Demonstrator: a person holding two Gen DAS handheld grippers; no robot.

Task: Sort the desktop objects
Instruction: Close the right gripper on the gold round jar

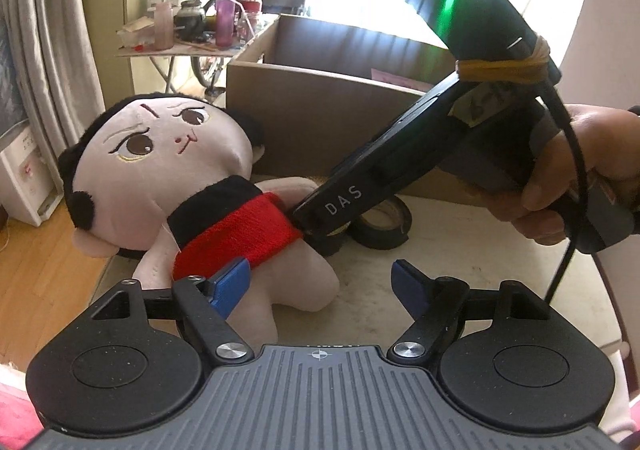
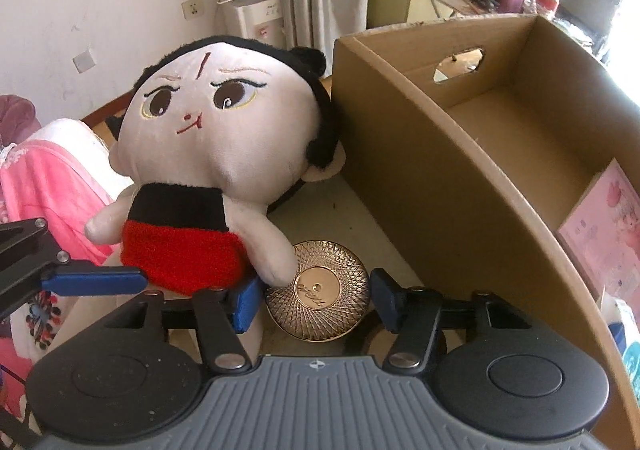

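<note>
Desktop objects are mostly still unsorted on the bench (image 2: 316, 217): the plush doll (image 2: 224, 153) sits upright just ahead and to the left of the right gripper (image 2: 314, 300), leaning near the cardboard box (image 2: 420, 169), and the gold round compact (image 2: 318, 292) lies flat between the right jaws, partly under the doll's hand. Right jaws are seen half-spread either side of the compact, pads apart from its rim, so nothing is held yet. Left gripper (image 1: 320, 284) has its jaws at medium width over bare bench, with one blue pad against the doll's red knit lower body and nothing clamped. A black tape roll (image 1: 380, 223) lies ahead of the left jaws, partly hidden behind the right gripper's body. Inside the box only a pink printed card (image 2: 604, 226) is visible against the near wall; the rest of the floor looks bare. Progress is judged early: doll, compact and tape remain. Materials: doll is soft pile fabric with embroidered face and ribbed knit; compact is hard, glossy, finely engraved metal-look disc; box is matte corrugated board with a cut handle slot.
</note>
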